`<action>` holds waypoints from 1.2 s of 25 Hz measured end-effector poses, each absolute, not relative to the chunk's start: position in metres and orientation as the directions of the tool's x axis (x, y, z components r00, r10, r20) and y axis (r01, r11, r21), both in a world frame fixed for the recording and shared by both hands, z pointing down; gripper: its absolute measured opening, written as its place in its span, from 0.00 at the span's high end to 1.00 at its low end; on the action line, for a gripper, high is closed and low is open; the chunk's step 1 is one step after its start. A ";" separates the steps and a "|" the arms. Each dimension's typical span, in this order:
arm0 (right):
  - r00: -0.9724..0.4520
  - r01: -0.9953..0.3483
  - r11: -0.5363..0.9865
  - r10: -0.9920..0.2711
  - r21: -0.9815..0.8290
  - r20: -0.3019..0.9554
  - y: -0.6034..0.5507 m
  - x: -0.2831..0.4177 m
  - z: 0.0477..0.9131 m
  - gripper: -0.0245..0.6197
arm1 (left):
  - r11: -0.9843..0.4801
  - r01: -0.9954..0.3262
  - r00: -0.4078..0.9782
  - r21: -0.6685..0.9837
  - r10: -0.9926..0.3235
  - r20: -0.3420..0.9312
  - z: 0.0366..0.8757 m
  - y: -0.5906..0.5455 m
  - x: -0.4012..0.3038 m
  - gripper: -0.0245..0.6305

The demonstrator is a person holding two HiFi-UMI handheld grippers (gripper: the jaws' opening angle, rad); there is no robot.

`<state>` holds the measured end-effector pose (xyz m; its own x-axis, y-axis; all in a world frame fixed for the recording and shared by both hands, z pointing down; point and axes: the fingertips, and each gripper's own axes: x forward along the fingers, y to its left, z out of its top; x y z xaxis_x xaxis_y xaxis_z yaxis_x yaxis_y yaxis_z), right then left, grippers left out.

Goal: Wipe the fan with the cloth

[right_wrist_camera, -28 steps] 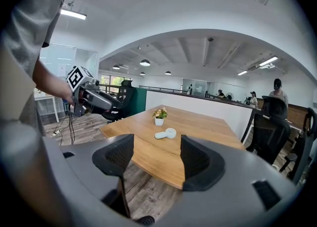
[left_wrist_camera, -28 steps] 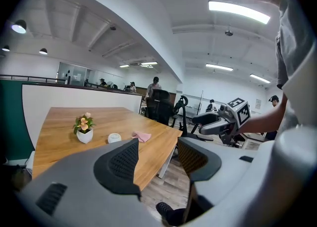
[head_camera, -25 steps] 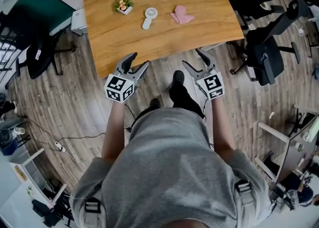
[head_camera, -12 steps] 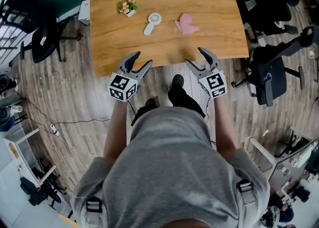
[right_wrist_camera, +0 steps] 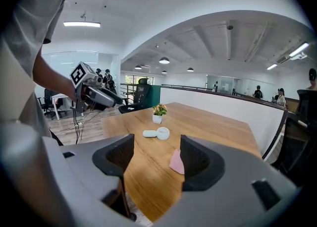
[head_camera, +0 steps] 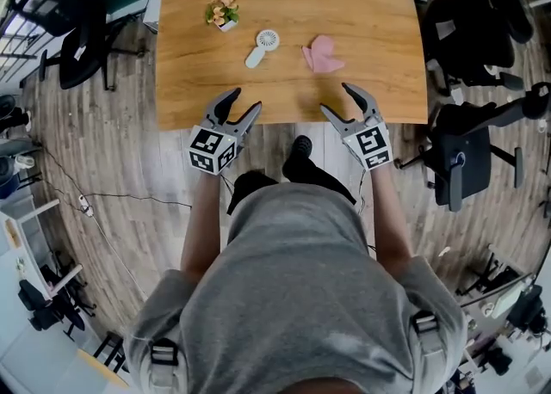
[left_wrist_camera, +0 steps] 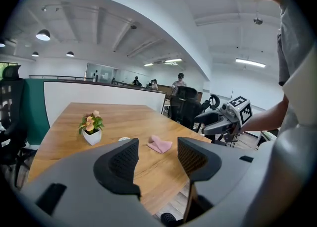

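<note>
A small white hand fan (head_camera: 263, 46) lies flat on the wooden table (head_camera: 198, 83), with a crumpled pink cloth (head_camera: 322, 54) just to its right. Both grippers hover at the table's near edge, short of both things. My left gripper (head_camera: 241, 104) is open and empty; in the left gripper view the cloth (left_wrist_camera: 160, 144) shows far off between the jaws of my left gripper (left_wrist_camera: 157, 156). My right gripper (head_camera: 337, 100) is open and empty too. In the right gripper view the fan (right_wrist_camera: 157, 133) and cloth (right_wrist_camera: 176, 161) lie beyond my right gripper (right_wrist_camera: 156, 159).
A small white pot of flowers (head_camera: 224, 13) stands left of the fan. Black office chairs stand right of the table (head_camera: 465, 151) and at its far left (head_camera: 77, 48). Cables (head_camera: 95, 207) trail over the wooden floor at the left.
Both grippers have moved forward to the table's near edge, and the person has stepped closer. The jaws stand as wide as before. Fan and cloth have not moved on the table.
</note>
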<state>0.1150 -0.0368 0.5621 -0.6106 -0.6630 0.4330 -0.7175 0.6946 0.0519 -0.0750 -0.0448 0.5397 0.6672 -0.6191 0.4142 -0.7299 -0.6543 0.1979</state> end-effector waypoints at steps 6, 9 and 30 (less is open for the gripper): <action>-0.610 -0.709 0.703 -0.651 0.055 0.451 -0.048 0.132 0.571 0.50 | -0.640 -0.744 0.654 0.195 -0.634 0.413 0.539 -0.052 -0.065 0.58; -0.620 -0.704 0.709 -0.640 0.040 0.454 -0.053 0.129 0.571 0.52 | -0.631 -0.750 0.646 0.197 -0.637 0.420 0.541 -0.053 -0.065 0.58; -0.564 -0.746 0.665 -0.651 0.024 0.509 -0.118 0.120 0.597 0.52 | -0.692 -0.689 0.692 0.216 -0.539 0.480 0.584 -0.135 -0.063 0.56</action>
<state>0.1201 -0.1177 0.5968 -0.5636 -0.6508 0.5086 -0.7465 0.6650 0.0237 -0.0630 -0.1350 0.5844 0.6916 -0.5392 0.4805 -0.6892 -0.6918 0.2157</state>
